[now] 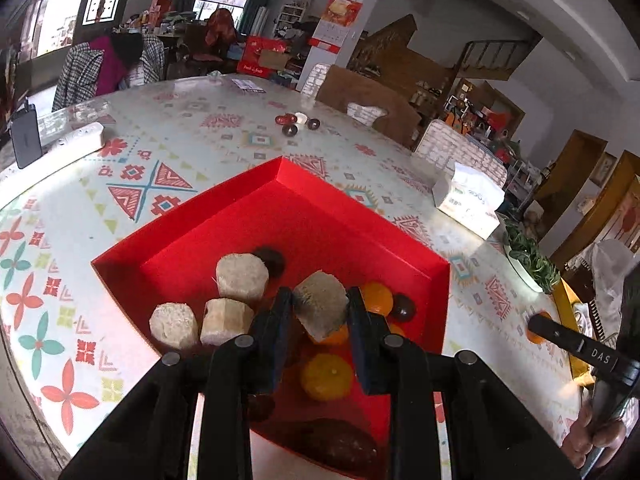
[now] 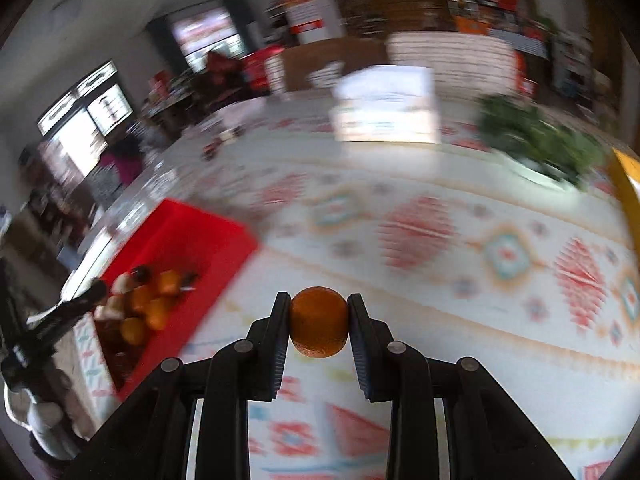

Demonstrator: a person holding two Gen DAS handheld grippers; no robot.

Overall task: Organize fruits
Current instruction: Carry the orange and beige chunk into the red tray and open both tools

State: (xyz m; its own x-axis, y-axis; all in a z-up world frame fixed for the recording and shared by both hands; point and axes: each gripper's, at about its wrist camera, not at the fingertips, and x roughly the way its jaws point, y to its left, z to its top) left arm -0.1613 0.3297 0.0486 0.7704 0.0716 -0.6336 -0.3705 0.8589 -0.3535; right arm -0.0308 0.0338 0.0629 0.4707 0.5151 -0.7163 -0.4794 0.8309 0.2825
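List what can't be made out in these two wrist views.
- Left wrist: the sweet potato in the red tray is partly behind the left gripper, which holds a pale chunk.
- Left wrist: the small dark items far across the table are too small to identify.
- Right wrist: motion blur smears everything beyond the right gripper and its orange.
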